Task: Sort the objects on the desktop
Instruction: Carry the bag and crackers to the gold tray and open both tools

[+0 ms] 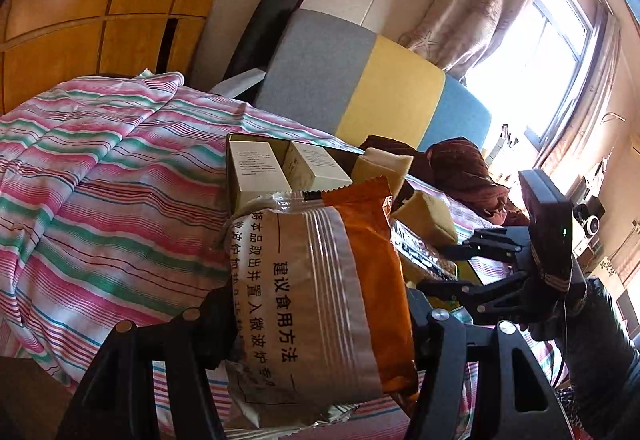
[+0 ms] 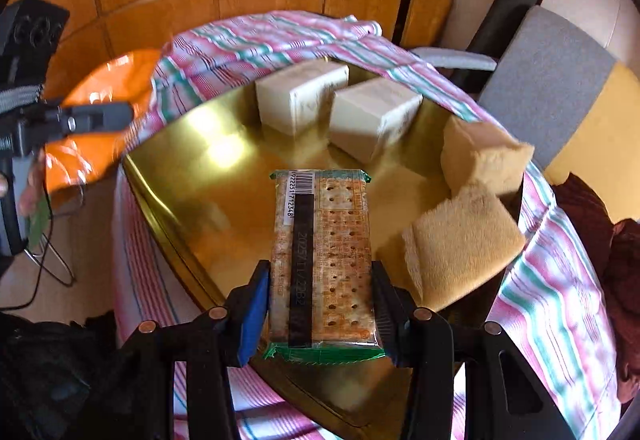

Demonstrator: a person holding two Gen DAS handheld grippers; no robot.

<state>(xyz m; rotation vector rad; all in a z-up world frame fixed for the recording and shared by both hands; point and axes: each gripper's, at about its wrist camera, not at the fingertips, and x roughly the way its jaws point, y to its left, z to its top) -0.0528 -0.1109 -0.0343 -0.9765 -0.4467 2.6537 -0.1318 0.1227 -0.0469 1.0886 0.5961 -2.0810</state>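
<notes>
Striped cloth (image 2: pixel 560 280) fills much of both views. On it, mid-frame in the right view, sits a gold tray (image 2: pixel 192 176). Two white boxes (image 2: pixel 304 96) stand at the tray's top edge; two tan sponges (image 2: pixel 468 240) lie at its right rim.

Left gripper (image 1: pixel 320 324) is clamped on an orange snack bag (image 1: pixel 320 280), held above the tray; in the right view it shows upper left.

Right gripper (image 2: pixel 320 304) grips a cracker pack (image 2: pixel 324 252) over the tray's centre-bottom.

Step, prob.: placing snacks w/ the rest. Next: lower the cracker pack onto bare tray, then release; snack bag needs its own gap.
</notes>
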